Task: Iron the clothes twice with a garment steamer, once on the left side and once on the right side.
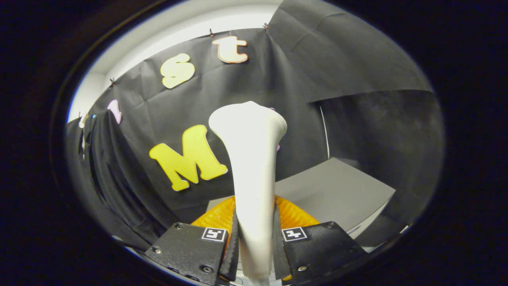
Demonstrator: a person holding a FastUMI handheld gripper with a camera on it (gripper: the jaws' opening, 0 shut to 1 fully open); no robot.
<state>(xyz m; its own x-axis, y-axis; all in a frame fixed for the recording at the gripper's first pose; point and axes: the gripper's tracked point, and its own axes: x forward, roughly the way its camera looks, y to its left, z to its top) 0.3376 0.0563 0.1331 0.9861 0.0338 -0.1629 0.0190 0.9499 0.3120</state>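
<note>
A white garment steamer (251, 167) stands up between my fingers, its handle clamped by both pads and its wide flat head topmost. My gripper (256, 242) is shut on the steamer's handle. A dark garment (115, 174) hangs at the left, on a hanger against the booth's black wall, off to the side of the steamer head and apart from it. The steamer head points toward the wall, not at the garment.
An orange ribbed object (293, 214) lies just behind my fingers, partly hidden by the steamer. A grey tabletop (337, 194) extends to the right beyond the fingers. The black cloth wall closes off the back and right.
</note>
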